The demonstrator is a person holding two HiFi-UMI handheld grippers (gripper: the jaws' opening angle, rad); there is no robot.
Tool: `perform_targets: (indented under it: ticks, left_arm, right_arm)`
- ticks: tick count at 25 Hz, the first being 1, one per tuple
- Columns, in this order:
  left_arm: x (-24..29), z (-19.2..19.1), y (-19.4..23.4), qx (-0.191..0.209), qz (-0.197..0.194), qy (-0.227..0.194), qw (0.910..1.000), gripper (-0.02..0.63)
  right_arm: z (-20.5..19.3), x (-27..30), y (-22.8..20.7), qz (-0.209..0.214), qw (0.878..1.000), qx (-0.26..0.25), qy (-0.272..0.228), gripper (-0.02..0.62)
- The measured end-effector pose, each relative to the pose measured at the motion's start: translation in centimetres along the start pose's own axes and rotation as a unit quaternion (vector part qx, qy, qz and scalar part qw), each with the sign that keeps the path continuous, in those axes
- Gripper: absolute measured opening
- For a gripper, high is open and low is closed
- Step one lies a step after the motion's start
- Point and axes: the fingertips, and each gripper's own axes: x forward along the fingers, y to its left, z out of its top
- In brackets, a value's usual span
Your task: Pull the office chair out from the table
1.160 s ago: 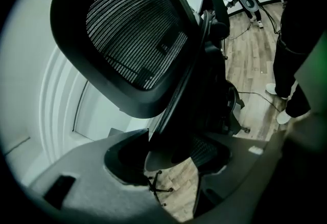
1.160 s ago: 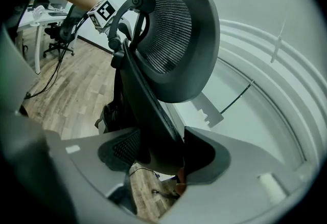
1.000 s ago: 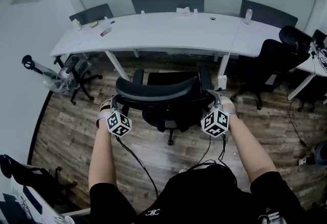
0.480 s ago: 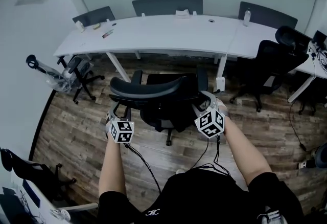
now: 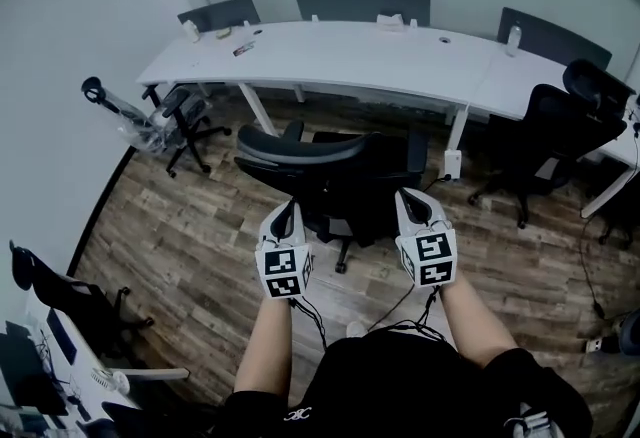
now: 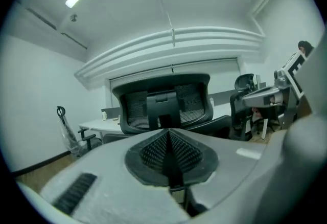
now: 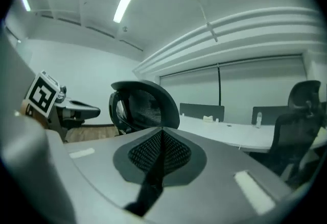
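Observation:
The black mesh office chair (image 5: 322, 154) stands on the wood floor in front of the long white table (image 5: 380, 58), with its back towards me. Both grippers hover just behind the backrest and do not touch it. My left gripper (image 5: 285, 218) is off the backrest's left lower side, and its jaws are shut with nothing between them. My right gripper (image 5: 412, 204) is off the right side, also shut and empty. In the left gripper view the chair (image 6: 162, 104) rises straight beyond the closed left gripper (image 6: 168, 150). In the right gripper view the chair (image 7: 145, 105) stands left of centre behind the closed right gripper (image 7: 160, 149).
Another black office chair (image 5: 562, 124) stands at the right by the table's end. A small chair (image 5: 180, 121) sits at the left under the table. Grey chair backs (image 5: 362, 2) line the far side. A bottle (image 5: 514, 34) stands on the table. Cables trail on the floor near my feet.
Both grippers have come off the sides of the chair's backrest, drawn back and inward towards me, rolled, and closed their jaws. The chair stands free of them.

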Motion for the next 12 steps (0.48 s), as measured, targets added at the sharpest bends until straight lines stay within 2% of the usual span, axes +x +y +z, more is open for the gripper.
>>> perform_targets:
  ticks: [5, 12]
  left_arm:
    - [-2.5, 1.1, -3.5, -0.002, -0.009, -0.005, 0.9999, 0.006]
    - [-4.2, 1.7, -5.0, 0.002, -0.013, -0.005, 0.9999, 0.006]
  right_arm:
    - [0.2, -1.6, 1.8, 0.021, 1.000, 0.003, 0.002, 0.005]
    - [-0.1, -2.6, 2.9, 0.023, 1.000, 0.008, 0.005, 0.006]
